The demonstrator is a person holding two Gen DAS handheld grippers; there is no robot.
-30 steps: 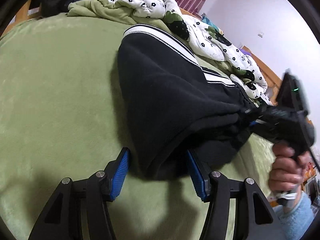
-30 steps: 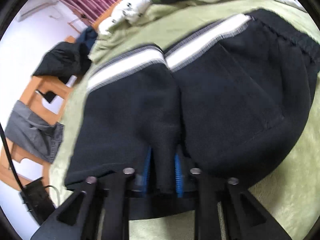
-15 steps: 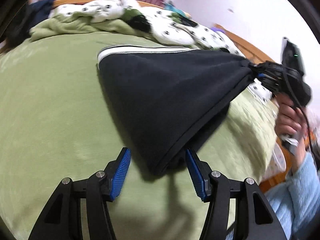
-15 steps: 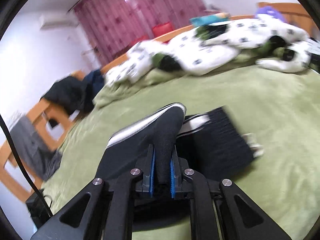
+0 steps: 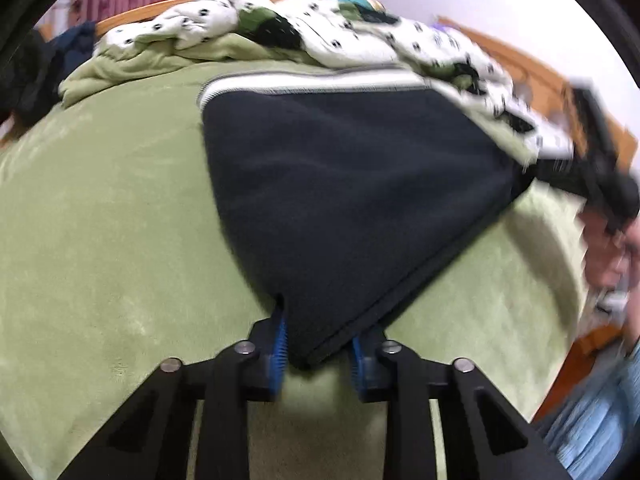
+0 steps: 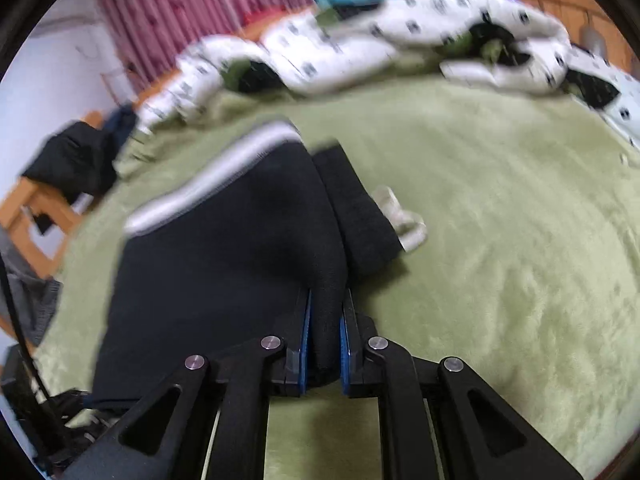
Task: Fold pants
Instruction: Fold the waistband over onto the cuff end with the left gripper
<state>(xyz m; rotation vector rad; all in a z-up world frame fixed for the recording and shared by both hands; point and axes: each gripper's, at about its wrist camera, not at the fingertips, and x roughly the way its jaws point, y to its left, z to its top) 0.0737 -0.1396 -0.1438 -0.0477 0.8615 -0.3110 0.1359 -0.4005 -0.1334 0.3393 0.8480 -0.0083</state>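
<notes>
My left gripper (image 5: pixel 318 350) has just been closing its jaws on the near corner of the black fleece pants with a white side stripe (image 5: pixel 352 200), blue pads now pressing both sides of the folded hem. My right gripper (image 6: pixel 323 344) is clamped tight on a bunched black fold of the same pants, fabric pinched between its blue pads. The pants hang stretched between my two grippers above the green plush bed cover (image 5: pixel 100 240), the far striped edge lying on the bed, a black cuff end (image 6: pixel 368 216) flopped to the right in the right wrist view. A white spotted quilt (image 6: pixel 360 52) is heaped along the far side. My right hand (image 5: pixel 604 252) shows blurred at the right edge in the left wrist view.
</notes>
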